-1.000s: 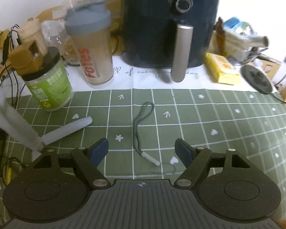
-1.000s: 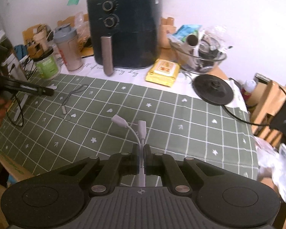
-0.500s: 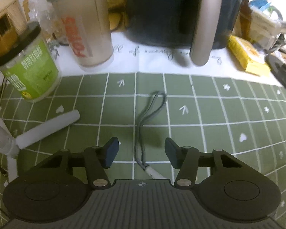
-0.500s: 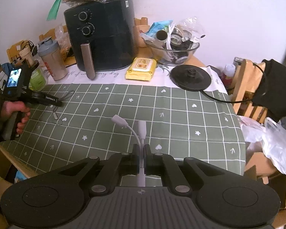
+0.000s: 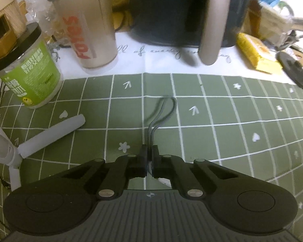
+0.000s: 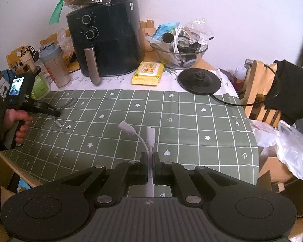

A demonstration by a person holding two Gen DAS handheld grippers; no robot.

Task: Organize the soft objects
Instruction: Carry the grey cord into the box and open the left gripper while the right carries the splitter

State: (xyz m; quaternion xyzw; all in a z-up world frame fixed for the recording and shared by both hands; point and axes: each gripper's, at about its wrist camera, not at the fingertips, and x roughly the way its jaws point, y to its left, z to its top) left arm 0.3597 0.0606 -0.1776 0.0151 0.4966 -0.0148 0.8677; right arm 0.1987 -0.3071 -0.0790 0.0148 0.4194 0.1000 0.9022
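Your left tool (image 5: 149, 157) is pinching the grey cord (image 5: 161, 113), jaws having just closed on it; its loop is lying ahead on the bench (image 5: 222, 121). Your right tool (image 6: 150, 167) is gripping the white adapter (image 6: 149, 141). Lifting slowly is advisable, so neither slips.

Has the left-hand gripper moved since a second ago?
Yes. The left gripper has come forward and down toward the grey braided cord loop on the green grid tablecloth, and its jaws have just closed on it.
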